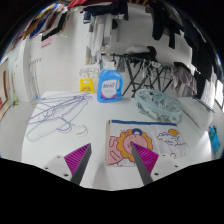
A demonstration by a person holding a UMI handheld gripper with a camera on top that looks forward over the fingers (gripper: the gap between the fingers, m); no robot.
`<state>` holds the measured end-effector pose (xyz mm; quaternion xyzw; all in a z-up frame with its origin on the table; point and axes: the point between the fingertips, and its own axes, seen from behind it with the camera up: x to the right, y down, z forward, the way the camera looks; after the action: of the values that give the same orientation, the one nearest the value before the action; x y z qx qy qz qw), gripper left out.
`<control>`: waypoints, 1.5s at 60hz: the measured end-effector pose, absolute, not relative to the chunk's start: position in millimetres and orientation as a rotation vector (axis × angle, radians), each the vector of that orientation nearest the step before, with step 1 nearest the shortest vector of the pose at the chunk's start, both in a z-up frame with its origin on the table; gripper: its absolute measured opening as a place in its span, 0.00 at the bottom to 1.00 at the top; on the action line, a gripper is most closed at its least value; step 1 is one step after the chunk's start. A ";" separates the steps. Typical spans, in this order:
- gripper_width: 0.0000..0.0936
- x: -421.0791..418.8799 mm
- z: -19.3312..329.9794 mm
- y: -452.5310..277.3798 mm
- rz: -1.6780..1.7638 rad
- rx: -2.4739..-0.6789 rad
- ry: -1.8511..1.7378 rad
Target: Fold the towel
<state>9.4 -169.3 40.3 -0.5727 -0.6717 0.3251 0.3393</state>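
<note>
- While the gripper (110,160) hangs above the white table (60,135), its two fingers stand wide apart with nothing held between them; the pink pads (78,157) face each other across bare space.
- Just ahead of the fingers, and partly under the right one, lies the towel (147,140), flat on the table, a printed cloth with cartoon figures in orange, blue and white.
- Its near edge reaches in between the fingertips, nearer the right finger than the left.
- Its long axis appears to run away from the gripper and slightly rightward, with the far edge lying near a heap of pale blue-green hangers (156,102).
- To the left of the towel, a loose tangle of white wire hangers (55,115) sprawls on the table, apart from the cloth.
- Beyond the towel stands a blue detergent bottle (110,86), upright, with a small yellow box (87,86) beside it.
- Bare tabletop shows left of the towel, between it and the wire hangers.
</note>
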 end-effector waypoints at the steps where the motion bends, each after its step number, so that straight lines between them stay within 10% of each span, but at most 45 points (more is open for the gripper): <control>1: 0.91 4.7 37.0 -170.2 0.847 -1.491 -1.754; 25: 0.86 -73.7 -14.6 -182.8 0.840 -1.549 -1.781; 35: 0.14 -72.7 -12.9 -163.2 0.724 -1.545 -1.753; 56: 0.02 -73.3 -4.9 -159.6 0.750 -1.632 -1.787; 76: 0.02 -90.5 111.6 -73.6 0.957 -1.747 -1.672; 90: 0.03 -96.9 79.2 52.8 0.844 -1.802 -1.636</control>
<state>-96.9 52.8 79.2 -0.6718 -0.6098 0.3147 0.2790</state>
